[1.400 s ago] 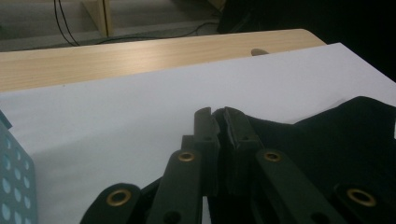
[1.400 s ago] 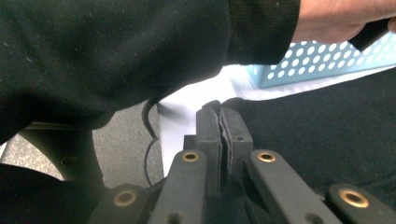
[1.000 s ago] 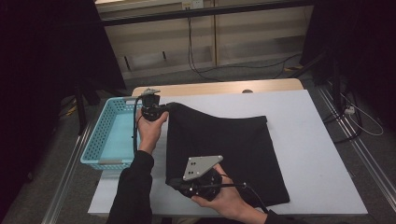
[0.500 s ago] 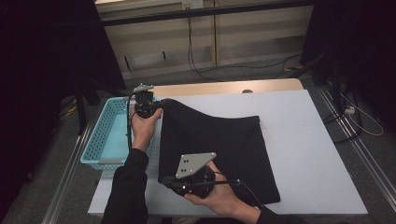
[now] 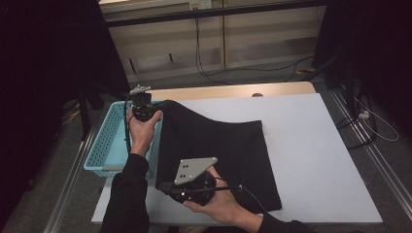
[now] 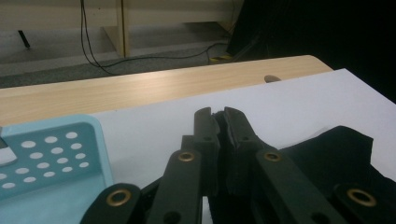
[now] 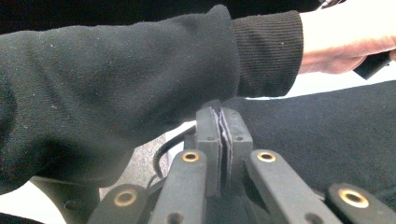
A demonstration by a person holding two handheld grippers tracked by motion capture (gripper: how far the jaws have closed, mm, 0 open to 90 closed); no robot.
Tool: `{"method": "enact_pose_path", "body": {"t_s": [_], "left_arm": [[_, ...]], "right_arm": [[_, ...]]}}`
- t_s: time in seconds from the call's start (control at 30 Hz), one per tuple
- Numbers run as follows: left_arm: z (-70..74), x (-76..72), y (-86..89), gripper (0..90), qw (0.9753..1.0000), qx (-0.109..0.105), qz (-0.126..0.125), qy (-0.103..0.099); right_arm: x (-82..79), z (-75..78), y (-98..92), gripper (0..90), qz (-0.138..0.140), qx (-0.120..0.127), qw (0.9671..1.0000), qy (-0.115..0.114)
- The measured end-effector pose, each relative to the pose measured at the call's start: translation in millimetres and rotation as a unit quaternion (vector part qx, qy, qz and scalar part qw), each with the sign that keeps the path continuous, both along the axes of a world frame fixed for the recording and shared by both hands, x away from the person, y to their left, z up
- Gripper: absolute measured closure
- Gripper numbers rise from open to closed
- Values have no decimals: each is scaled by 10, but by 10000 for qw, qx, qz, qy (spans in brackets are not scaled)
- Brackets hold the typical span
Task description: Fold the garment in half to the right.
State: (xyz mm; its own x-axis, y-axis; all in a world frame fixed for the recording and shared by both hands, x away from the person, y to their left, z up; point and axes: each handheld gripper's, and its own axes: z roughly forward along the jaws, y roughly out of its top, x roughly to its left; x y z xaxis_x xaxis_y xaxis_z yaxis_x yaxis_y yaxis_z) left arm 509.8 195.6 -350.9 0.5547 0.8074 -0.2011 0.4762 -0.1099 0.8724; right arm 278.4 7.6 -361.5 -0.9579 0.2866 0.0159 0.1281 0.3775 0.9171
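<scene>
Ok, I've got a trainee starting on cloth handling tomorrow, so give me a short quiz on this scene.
1. True or false: the left gripper is shut on a far corner of the black cloth.
2. What stands at the table's left edge? A) blue basket B) cardboard box C) metal bucket
3. Fill in: the right gripper pinches the cloth's ____ left corner.

Key: 1 true; 2 A, the blue basket; 3 near.
</scene>
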Motion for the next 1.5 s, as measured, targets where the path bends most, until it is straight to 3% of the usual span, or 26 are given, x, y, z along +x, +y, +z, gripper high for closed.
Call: {"method": "enact_pose_path", "body": {"t_s": [0.47,0.9,1.17,1.5], "left_arm": [[104,-16,145,848,9999,-16,142,-82],[257,-34,255,849,9995,107,181,-226],[223,-29,155,848,9998,85,67,-194],[112,-5,-35,848,9998,130,-48,-110]], "right_arm": [[20,54,118,884,59,73,10000,-16],[34,164,219,885,127,210,9997,-55],[45,118,232,884,151,142,9998,-28],[48,8,93,884,46,91,9999,104]]}}
